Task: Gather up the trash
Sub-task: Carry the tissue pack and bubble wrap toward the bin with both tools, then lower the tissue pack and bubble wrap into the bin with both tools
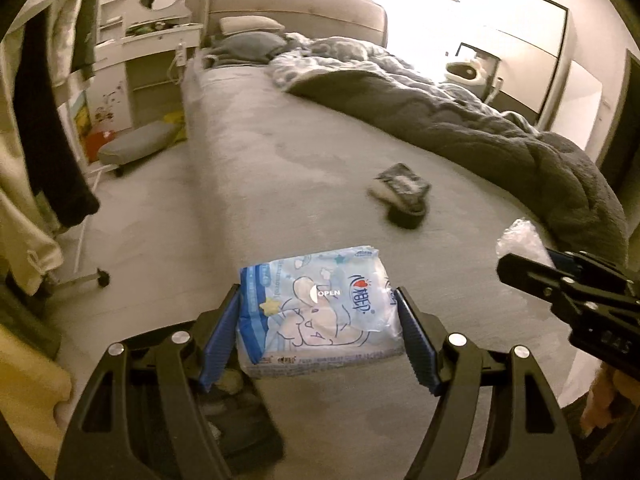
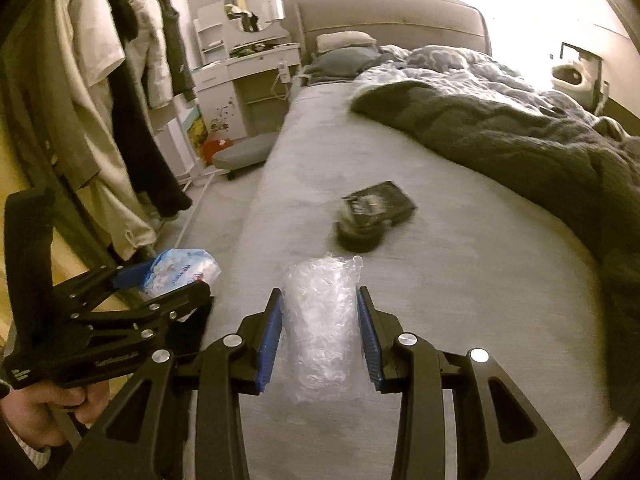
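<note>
Left wrist view
- Left claw (image 1: 318, 330): at the bottom centre of the frame I saw its blue pads pressed against both sides of a pale blue wipes packet (image 1: 320, 312), so it was gripping that packet.
- Packet: it sat in the lower middle, held above the grey bed (image 1: 260, 152), printed with a cartoon and the word OPEN.
- Right claw (image 1: 532, 258): it came in from the right edge, with a bit of clear plastic wrap (image 1: 520, 240) showing just above it.
- Dark wrapper (image 1: 402, 192): it lay on the bed right of centre, blurred, well apart from both claws.
- Duvet (image 1: 460, 120): it was bunched along the upper right of the bed.

Right wrist view
- Right claw (image 2: 320, 332): at the bottom centre, I saw it clamped on the crumpled clear plastic wrap (image 2: 320, 320), a pad on each side.
- Left claw (image 2: 160, 284): it was at the lower left, with the wipes packet (image 2: 184, 274) between its pads; the hand (image 2: 44, 410) holding it showed in the bottom left corner.
- Dark wrapper (image 2: 370, 212): it lay on the bed (image 2: 460, 280) above the wrap, centre frame, blurred.
- Hanging clothes (image 2: 108, 80): they filled the upper left.
</note>
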`<state>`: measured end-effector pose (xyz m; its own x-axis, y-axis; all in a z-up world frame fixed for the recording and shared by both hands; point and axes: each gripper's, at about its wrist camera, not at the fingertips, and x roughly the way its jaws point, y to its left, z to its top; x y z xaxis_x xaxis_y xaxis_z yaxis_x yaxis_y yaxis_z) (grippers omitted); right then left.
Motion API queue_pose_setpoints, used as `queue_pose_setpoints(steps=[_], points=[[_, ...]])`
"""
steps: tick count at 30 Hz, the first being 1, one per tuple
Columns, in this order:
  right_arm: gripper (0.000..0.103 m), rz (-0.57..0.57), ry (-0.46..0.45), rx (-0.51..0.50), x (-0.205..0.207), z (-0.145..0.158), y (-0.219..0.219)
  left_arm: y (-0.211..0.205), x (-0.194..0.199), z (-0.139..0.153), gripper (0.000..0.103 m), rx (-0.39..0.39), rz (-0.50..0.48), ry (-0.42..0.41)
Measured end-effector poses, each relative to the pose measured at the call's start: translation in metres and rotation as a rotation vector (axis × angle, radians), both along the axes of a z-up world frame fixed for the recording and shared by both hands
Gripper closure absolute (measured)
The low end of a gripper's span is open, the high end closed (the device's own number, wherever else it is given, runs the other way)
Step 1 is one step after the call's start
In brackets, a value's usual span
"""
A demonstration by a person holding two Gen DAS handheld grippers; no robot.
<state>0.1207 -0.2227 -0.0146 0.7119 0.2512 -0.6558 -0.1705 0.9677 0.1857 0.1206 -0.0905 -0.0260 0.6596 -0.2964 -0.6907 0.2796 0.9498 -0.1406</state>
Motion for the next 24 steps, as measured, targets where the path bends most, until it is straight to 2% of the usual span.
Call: queue_pose_setpoints(steps=[10,14,18,24], points=[[0.066,0.068,-0.006,0.002,0.009,0.001,0.047,0.062,0.0,-0.017,0.027,0.019,0.097,0.046],[0.066,0.106,-0.007,0.002,0.013,0.001,0.068,0.08,0.002,-0.033,0.027,0.034,0.127,0.089],[0.066,0.136,-0.001,0.007,0.015,-0.001,0.085,0.096,0.005,-0.05,0.027,0.016,0.147,0.144],[0.066,0.176,0.009,0.018,0.02,-0.004,0.105,0.108,0.008,-0.077,0.027,0.045,0.167,0.22]])
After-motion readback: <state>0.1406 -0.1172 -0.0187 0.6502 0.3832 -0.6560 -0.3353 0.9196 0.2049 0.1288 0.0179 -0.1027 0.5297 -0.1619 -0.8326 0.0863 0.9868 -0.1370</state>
